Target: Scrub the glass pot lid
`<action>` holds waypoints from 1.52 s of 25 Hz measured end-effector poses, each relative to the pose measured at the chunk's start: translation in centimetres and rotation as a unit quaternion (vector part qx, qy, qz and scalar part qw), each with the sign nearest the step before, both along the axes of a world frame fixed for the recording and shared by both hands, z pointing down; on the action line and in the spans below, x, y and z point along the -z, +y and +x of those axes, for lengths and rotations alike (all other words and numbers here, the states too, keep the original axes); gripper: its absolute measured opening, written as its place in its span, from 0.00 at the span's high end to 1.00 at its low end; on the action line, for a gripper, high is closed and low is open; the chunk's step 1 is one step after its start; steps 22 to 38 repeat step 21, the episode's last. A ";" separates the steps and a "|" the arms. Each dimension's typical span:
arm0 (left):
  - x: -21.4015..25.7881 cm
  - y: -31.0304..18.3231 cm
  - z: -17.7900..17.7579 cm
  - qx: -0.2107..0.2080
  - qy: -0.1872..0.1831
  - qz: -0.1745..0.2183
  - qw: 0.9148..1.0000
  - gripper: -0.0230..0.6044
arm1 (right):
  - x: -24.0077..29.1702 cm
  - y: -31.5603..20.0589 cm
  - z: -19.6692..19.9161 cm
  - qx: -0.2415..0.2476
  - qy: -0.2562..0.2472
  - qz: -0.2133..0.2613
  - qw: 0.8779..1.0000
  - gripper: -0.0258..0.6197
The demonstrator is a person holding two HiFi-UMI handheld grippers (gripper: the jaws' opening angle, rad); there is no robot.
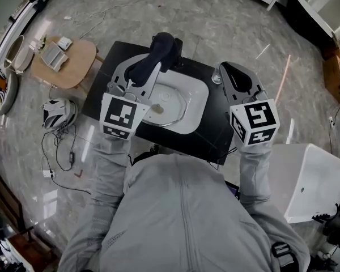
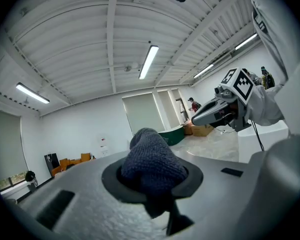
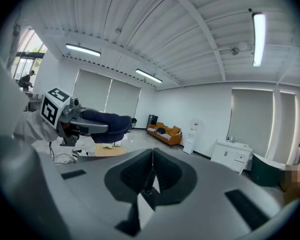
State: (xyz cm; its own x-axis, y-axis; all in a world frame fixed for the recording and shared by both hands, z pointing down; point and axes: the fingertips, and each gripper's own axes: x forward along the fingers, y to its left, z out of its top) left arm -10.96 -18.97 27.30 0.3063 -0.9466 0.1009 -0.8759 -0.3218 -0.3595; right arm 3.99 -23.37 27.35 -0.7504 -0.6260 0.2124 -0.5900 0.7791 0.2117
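Note:
In the head view, the glass pot lid (image 1: 171,102) lies in a white basin (image 1: 197,92) set on a black table (image 1: 212,140). My left gripper (image 1: 160,51) is raised over the basin's far left side and is shut on a dark blue knitted cloth (image 1: 165,43). In the left gripper view the cloth (image 2: 152,165) bulges out between the jaws and hides the tips. My right gripper (image 1: 228,71) hovers at the basin's right edge. Its jaws (image 3: 152,180) are pressed together with nothing in them. Both gripper views tilt upward at the ceiling, so neither shows the lid.
A small round wooden table (image 1: 73,67) with books stands to the left. A white headset (image 1: 59,113) and cables (image 1: 58,154) lie on the floor beside it. At the right is a white bin (image 1: 309,180). A small glass object (image 1: 216,79) sits by the basin.

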 end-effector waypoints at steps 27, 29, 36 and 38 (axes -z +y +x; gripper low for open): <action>-1.0 -0.7 -0.2 -0.004 0.008 -0.017 1.000 0.83 | -1.5 -0.6 -0.2 -0.010 0.006 -0.021 1.000 0.91; -1.0 -0.7 -0.2 -0.004 0.008 -0.017 1.000 0.83 | -1.5 -0.6 -0.2 -0.010 0.006 -0.021 1.000 0.91; -1.0 -0.7 -0.2 -0.004 0.008 -0.017 1.000 0.83 | -1.5 -0.6 -0.2 -0.010 0.006 -0.021 1.000 0.91; -1.0 -0.7 -0.2 -0.004 0.008 -0.017 1.000 0.83 | -1.5 -0.6 -0.2 -0.010 0.006 -0.021 1.000 0.91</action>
